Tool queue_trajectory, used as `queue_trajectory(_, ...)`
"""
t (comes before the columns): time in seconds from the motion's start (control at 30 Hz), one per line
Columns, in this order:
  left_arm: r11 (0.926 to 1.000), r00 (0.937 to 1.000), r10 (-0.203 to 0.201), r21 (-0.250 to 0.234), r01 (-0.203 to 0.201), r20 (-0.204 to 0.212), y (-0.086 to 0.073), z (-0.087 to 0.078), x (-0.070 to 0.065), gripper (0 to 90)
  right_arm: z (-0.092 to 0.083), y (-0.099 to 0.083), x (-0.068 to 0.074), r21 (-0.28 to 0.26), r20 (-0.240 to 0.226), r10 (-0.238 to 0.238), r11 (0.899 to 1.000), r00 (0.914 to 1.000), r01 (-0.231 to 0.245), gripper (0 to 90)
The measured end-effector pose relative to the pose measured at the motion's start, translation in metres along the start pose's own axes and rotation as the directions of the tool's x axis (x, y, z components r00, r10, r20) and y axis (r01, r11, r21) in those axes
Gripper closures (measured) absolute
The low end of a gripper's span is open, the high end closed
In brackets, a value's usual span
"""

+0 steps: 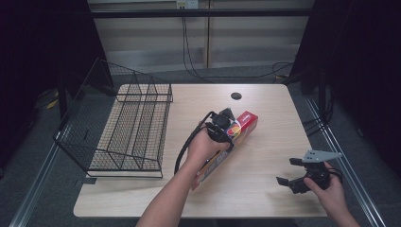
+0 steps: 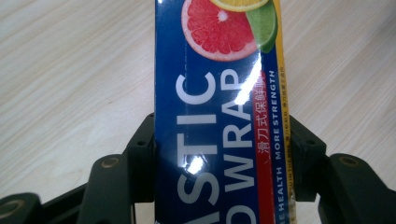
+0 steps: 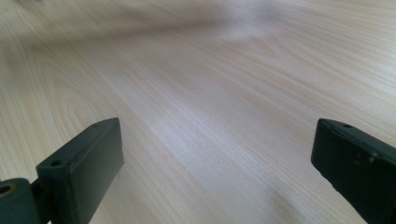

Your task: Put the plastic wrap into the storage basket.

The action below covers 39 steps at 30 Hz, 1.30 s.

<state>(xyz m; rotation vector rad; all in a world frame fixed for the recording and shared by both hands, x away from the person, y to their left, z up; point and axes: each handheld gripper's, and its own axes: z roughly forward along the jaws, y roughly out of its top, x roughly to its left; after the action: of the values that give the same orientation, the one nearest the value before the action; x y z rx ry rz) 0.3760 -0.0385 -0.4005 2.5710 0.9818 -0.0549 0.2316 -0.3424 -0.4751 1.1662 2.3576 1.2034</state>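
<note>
A long blue plastic-wrap box [image 1: 239, 126] with a red end and citrus fruit printed on it lies slanted over the middle of the wooden table [image 1: 265, 156]. My left gripper [image 1: 226, 128] is shut on it across its width. In the left gripper view the box [image 2: 217, 116] runs up between the two black jaws, whose pads [image 2: 142, 154] press both long sides. My right gripper [image 1: 289, 173] hovers low at the table's front right, held in a hand. Its jaws stand wide apart in the right gripper view [image 3: 217, 163], with bare wood between them.
A black wire rack [image 1: 127, 127] with sloping tiers takes up the table's left side. A dark round hole [image 1: 236, 96] sits near the far edge. Cables [image 1: 198, 71] trail on the floor behind the table.
</note>
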Motion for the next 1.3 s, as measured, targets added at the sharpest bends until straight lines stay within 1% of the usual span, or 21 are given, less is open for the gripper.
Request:
queue_trajectory(0.03, 0.9999, 0.9999, -0.011, -0.004, 0.011, 0.001, 0.000, -0.002, 0.001, 42.3, 0.000, 0.000, 0.000, -0.001, 0.000, 0.000, 1.000, 1.0000, 0.000, 1.8)
queue_trajectory(0.17, 0.9998, 0.9998, -0.017, -0.004, 0.017, -0.011, 0.000, -0.009, 0.005, 42.3, 0.001, 0.000, 0.000, -0.002, 0.002, -0.001, 1.000, 1.0000, 0.001, 1.8)
queue_trajectory(0.2, 1.0000, 0.9999, -0.007, -0.001, 0.007, -0.008, 0.000, -0.011, 0.006, 42.3, 0.001, 0.000, 0.000, -0.001, 0.003, 0.000, 1.000, 1.0000, 0.000, 1.7)
queue_trajectory(0.3, 0.9997, 0.9996, -0.024, -0.005, 0.024, -0.016, 0.001, -0.016, 0.007, 42.3, 0.000, 0.000, 0.000, -0.003, 0.001, 0.001, 1.000, 1.0000, -0.001, 1.8)
queue_trajectory(0.37, 0.9997, 0.9996, -0.026, -0.001, 0.026, -0.012, 0.002, -0.021, 0.009, 42.3, 0.000, 0.000, 0.000, -0.002, 0.001, 0.000, 1.000, 1.0000, 0.000, 1.8)
queue_trajectory(0.4, 0.9994, 0.9993, -0.034, -0.007, 0.034, -0.012, 0.002, -0.023, 0.009, 42.3, 0.001, 0.000, 0.000, -0.002, 0.001, 0.000, 1.000, 1.0000, 0.000, 1.8)
queue_trajectory(0.5, 0.9993, 0.9991, -0.037, -0.001, 0.037, -0.019, 0.003, -0.030, 0.012, 42.2, 0.001, 0.000, 0.000, -0.003, 0.000, 0.001, 1.000, 1.0000, -0.001, 1.7)
queue_trajectory(0.53, 0.9987, 0.9985, -0.050, -0.003, 0.050, -0.022, 0.003, -0.033, 0.012, 42.3, 0.000, 0.000, 0.000, -0.004, 0.000, 0.001, 1.000, 1.0000, -0.001, 1.8)
queue_trajectory(0.57, 0.9986, 0.9982, -0.052, -0.006, 0.052, -0.030, 0.003, -0.035, 0.013, 42.3, 0.000, 0.000, 0.000, -0.003, 0.001, 0.002, 1.000, 1.0000, -0.002, 1.7)
queue_trajectory(0.67, 0.9985, 0.9979, -0.055, -0.003, 0.055, -0.035, 0.003, -0.043, 0.017, 42.3, 0.000, 0.000, 0.000, -0.003, 0.003, 0.004, 1.000, 1.0000, -0.004, 1.7)
queue_trajectory(0.73, 0.9974, 0.9967, -0.073, -0.003, 0.073, -0.037, 0.002, -0.047, 0.019, 42.2, 0.000, 0.000, 0.000, -0.004, 0.004, 0.003, 1.000, 1.0000, -0.003, 1.8)
queue_trajectory(0.77, 0.9977, 0.9969, -0.068, 0.001, 0.068, -0.040, 0.002, -0.050, 0.021, 42.3, 0.000, 0.000, 0.000, -0.003, 0.001, 0.003, 1.000, 1.0000, -0.003, 1.7)
queue_trajectory(0.8, 0.9976, 0.9965, -0.069, 0.000, 0.069, -0.047, 0.002, -0.052, 0.021, 42.3, 0.000, 0.000, 0.000, -0.004, 0.002, 0.004, 1.000, 1.0000, -0.004, 1.7)
queue_trajectory(0.83, 0.9963, 0.9953, -0.086, -0.010, 0.085, -0.045, 0.001, -0.054, 0.022, 42.2, 0.000, 0.000, 0.000, -0.003, 0.003, 0.005, 1.000, 1.0000, -0.005, 1.7)
queue_trajectory(0.87, 0.9967, 0.9956, -0.081, -0.008, 0.081, -0.047, 0.001, -0.057, 0.023, 42.2, 0.000, 0.001, 0.000, -0.005, -0.002, 0.002, 1.000, 1.0000, -0.002, 1.7)
queue_trajectory(0.93, 0.9952, 0.9939, -0.097, -0.018, 0.096, -0.053, 0.001, -0.062, 0.024, 42.2, 0.001, 0.000, 0.000, -0.002, -0.004, -0.002, 1.000, 1.0000, 0.002, 1.7)
queue_trajectory(1.03, 0.9952, 0.9930, -0.097, -0.019, 0.095, -0.068, 0.000, -0.070, 0.027, 42.2, 0.001, 0.000, 0.000, -0.004, -0.004, 0.001, 1.000, 1.0000, -0.001, 1.7)
queue_trajectory(1.07, 0.9947, 0.9923, -0.102, -0.021, 0.101, -0.069, -0.001, -0.073, 0.028, 42.2, 0.001, 0.001, 0.000, -0.003, -0.005, 0.002, 1.000, 1.0000, -0.002, 1.7)
queue_trajectory(1.1, 0.9924, 0.9906, -0.121, -0.030, 0.120, -0.064, -0.001, -0.075, 0.029, 42.2, 0.001, 0.001, 0.001, -0.003, -0.005, 0.002, 1.000, 1.0000, -0.002, 1.7)
queue_trajectory(1.23, 0.9920, 0.9896, -0.125, -0.026, 0.123, -0.071, -0.003, -0.086, 0.035, 42.3, 0.001, 0.001, 0.000, -0.008, -0.002, -0.001, 1.000, 1.0000, 0.001, 1.7)
queue_trajectory(1.3, 0.9902, 0.9872, -0.138, -0.028, 0.137, -0.079, -0.005, -0.091, 0.037, 42.2, 0.001, 0.001, 0.000, -0.006, -0.003, -0.001, 1.000, 1.0000, 0.001, 1.7)
